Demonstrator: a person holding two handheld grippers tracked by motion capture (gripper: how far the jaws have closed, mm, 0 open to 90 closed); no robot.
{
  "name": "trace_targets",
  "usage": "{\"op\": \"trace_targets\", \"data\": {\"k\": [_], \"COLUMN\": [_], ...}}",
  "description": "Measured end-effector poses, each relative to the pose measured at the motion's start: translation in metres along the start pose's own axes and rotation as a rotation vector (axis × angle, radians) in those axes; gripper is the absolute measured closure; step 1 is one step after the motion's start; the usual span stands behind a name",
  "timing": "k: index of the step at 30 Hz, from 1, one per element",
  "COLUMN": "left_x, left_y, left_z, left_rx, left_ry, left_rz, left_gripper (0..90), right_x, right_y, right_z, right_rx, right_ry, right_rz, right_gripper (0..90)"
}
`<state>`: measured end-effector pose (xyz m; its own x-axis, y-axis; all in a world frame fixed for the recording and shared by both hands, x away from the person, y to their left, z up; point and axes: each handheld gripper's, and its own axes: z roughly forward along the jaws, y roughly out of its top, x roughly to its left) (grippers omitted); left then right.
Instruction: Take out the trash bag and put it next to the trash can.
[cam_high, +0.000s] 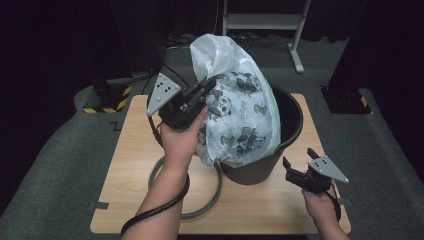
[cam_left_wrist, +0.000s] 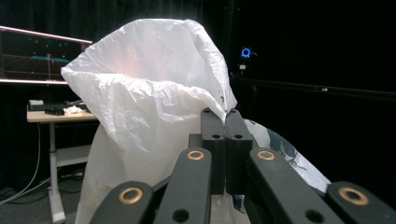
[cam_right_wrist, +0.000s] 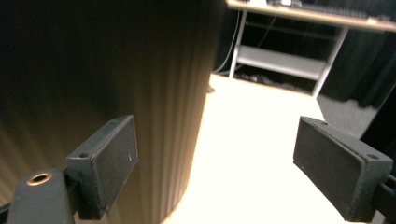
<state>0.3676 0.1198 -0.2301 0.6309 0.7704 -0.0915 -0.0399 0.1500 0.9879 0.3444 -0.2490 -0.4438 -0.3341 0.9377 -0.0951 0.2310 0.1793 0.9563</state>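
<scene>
Crinkly panda-print plastic bag (cam_high: 235, 115) pinched in left hand-held gripper (cam_high: 209, 86); right hand-held gripper (cam_high: 298, 162) wide beside ribbed bucket (cam_high: 290, 120).

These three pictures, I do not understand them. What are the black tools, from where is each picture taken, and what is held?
A person holds a hand tool with a two-jaw claw in each hand. The high view looks down on a wooden table. On it stand a dark bucket and a grey ring. The left claw is shut on a white plastic bag printed with pandas, which hangs partly into the bucket. The left gripper view rides on that tool, so you see its jaws pinching the bag's edge. The right claw is open and holds nothing. Its own view looks along its jaws, beside the bucket's ribbed wall.
</scene>
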Motion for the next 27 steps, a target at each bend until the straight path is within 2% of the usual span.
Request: {"op": "trace_targets", "data": {"k": [4,6,14,21,27], "left_x": [-0.002,-0.004,-0.008,-0.007,-0.001], "left_y": [0.003,0.005,0.021,0.037,0.047], "left_z": [0.002,0.003,0.002,-0.011,-0.024], "left_rx": [-0.009,-0.008,-0.042,-0.098,-0.133], "left_ry": [-0.006,-0.006,-0.013,0.0,0.019], "left_rz": [0.002,0.013,0.037,0.05,0.046], "left_gripper": [89.2,89.2,89.2,89.2,89.2], "right_x": [-0.008,-0.01,-0.012,-0.011,-0.009], "right_y": [-0.018,-0.023,-0.036,-0.038,-0.039], "right_z": [0.013,0.018,0.024,0.024,0.025], "right_rx": [0.07,0.092,0.135,0.143,0.145], "right_ry": [-0.011,-0.023,-0.028,-0.012,-0.017], "right_rz": [0.063,0.069,0.036,0.02,0.03], "right_gripper": [14.2,14.3,14.2,14.2,14.3]}}
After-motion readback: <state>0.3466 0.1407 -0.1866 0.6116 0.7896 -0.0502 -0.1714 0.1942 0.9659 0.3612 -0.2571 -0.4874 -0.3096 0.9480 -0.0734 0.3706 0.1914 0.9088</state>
